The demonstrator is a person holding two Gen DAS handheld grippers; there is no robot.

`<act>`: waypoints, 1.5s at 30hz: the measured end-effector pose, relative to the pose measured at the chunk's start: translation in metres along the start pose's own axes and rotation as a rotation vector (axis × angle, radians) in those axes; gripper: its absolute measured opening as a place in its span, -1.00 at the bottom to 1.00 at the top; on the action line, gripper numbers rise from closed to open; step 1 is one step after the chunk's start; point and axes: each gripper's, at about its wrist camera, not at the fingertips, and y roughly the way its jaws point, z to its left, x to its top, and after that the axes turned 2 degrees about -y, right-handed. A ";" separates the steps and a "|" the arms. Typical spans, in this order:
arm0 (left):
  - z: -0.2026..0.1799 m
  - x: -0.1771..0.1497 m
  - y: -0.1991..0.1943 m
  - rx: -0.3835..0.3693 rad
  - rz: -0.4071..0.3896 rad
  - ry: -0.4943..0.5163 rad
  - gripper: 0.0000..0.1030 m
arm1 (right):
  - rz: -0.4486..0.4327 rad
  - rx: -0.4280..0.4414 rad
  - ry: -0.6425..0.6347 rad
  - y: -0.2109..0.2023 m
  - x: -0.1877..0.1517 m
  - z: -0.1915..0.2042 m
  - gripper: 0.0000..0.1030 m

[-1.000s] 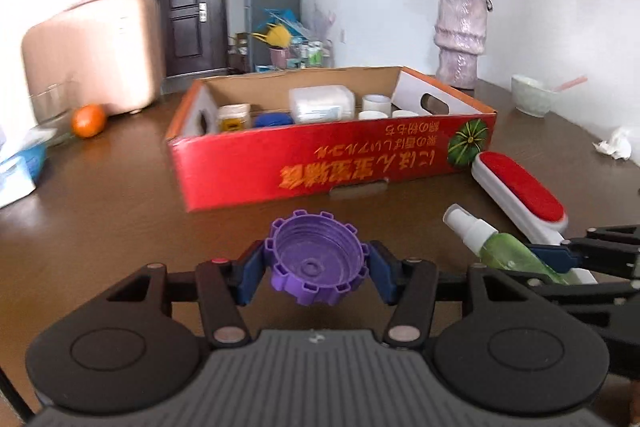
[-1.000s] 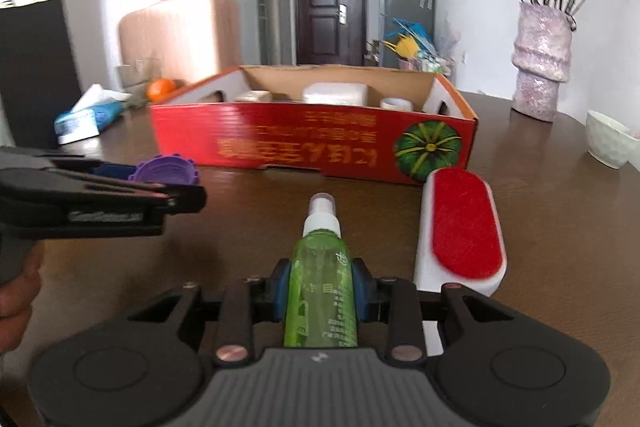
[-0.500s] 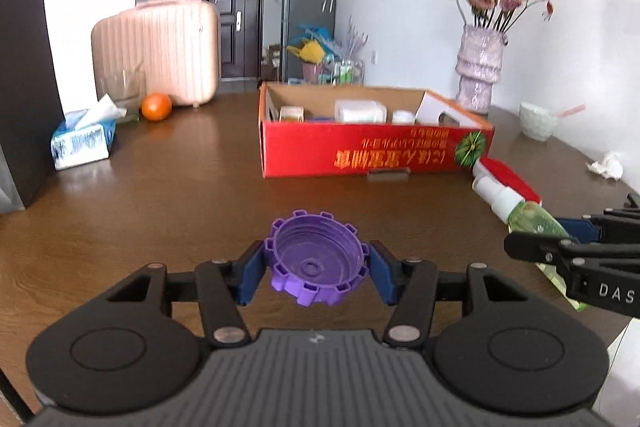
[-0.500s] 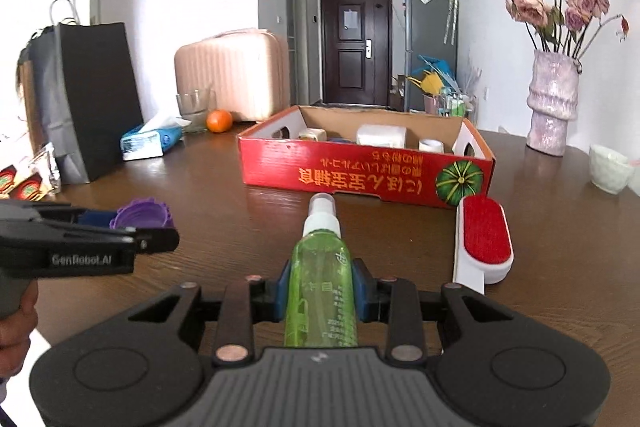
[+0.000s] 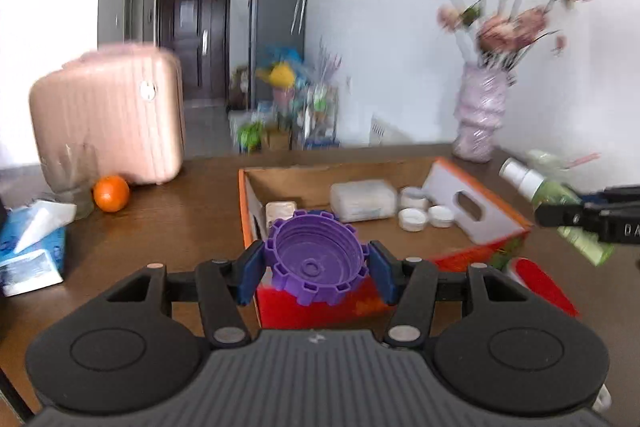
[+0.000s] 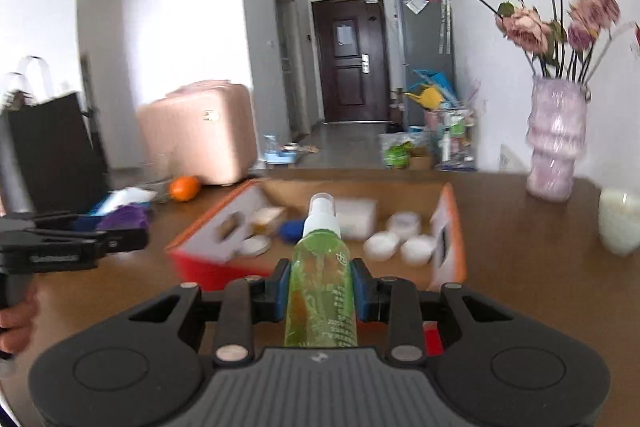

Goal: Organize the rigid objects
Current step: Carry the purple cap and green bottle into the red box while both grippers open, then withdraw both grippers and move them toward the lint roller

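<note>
My left gripper [image 5: 316, 269] is shut on a purple toothed cap [image 5: 316, 263], held in the air above the near left corner of the red cardboard box [image 5: 496, 247]. My right gripper [image 6: 320, 291] is shut on a green spray bottle [image 6: 320, 279], nozzle forward, raised over the box's [image 6: 448, 251] near edge. The box holds a clear case [image 5: 362, 199], several white lids [image 5: 412, 219] and a blue item [image 6: 292, 229]. The bottle also shows at the right of the left wrist view [image 5: 560, 203]. A red and white lint brush [image 5: 540, 283] lies on the table in front of the box.
A pink suitcase [image 5: 108, 115], an orange [image 5: 111, 193] and a tissue pack [image 5: 28, 247] are at the table's left. A pink vase with flowers [image 6: 556, 143] and a white cup [image 6: 620, 223] stand at the right. A black bag [image 6: 52, 155] is far left.
Both grippers have risen from table height and moved forward, so I now look down into the box. Each still holds its object.
</note>
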 end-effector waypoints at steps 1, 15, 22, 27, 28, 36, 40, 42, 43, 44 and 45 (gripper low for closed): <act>0.004 0.006 0.017 0.006 0.032 -0.006 0.08 | 0.022 -0.013 0.000 0.017 0.010 -0.009 -0.41; 0.006 -0.002 0.112 -0.012 0.170 0.116 0.29 | 0.299 -0.203 -0.104 0.185 0.015 -0.051 -0.43; 0.013 0.013 0.081 0.007 0.107 0.065 0.52 | 0.181 -0.208 -0.083 0.153 0.033 -0.054 -0.31; 0.018 0.020 0.044 0.030 0.066 0.015 0.52 | 0.129 -0.176 -0.030 0.106 0.046 -0.058 -0.26; 0.018 0.020 0.036 0.035 0.059 0.009 0.53 | 0.124 -0.168 -0.024 0.097 0.046 -0.058 -0.25; 0.012 -0.005 -0.039 0.034 -0.006 -0.038 0.67 | 0.050 -0.132 -0.013 0.013 0.027 -0.035 -0.01; 0.005 -0.034 -0.075 0.044 -0.019 -0.094 0.67 | 0.001 -0.106 -0.016 -0.032 0.003 -0.012 0.11; 0.001 -0.048 -0.097 0.050 -0.055 -0.112 0.69 | -0.027 -0.091 -0.035 -0.053 -0.012 0.003 0.21; -0.002 -0.056 -0.109 0.054 -0.069 -0.123 0.72 | -0.039 -0.088 -0.050 -0.062 -0.019 0.010 0.27; -0.005 -0.063 -0.120 0.056 -0.081 -0.133 0.73 | -0.050 -0.091 -0.059 -0.070 -0.027 0.017 0.29; -0.007 -0.070 -0.131 0.055 -0.092 -0.141 0.74 | -0.054 -0.096 -0.072 -0.078 -0.034 0.024 0.32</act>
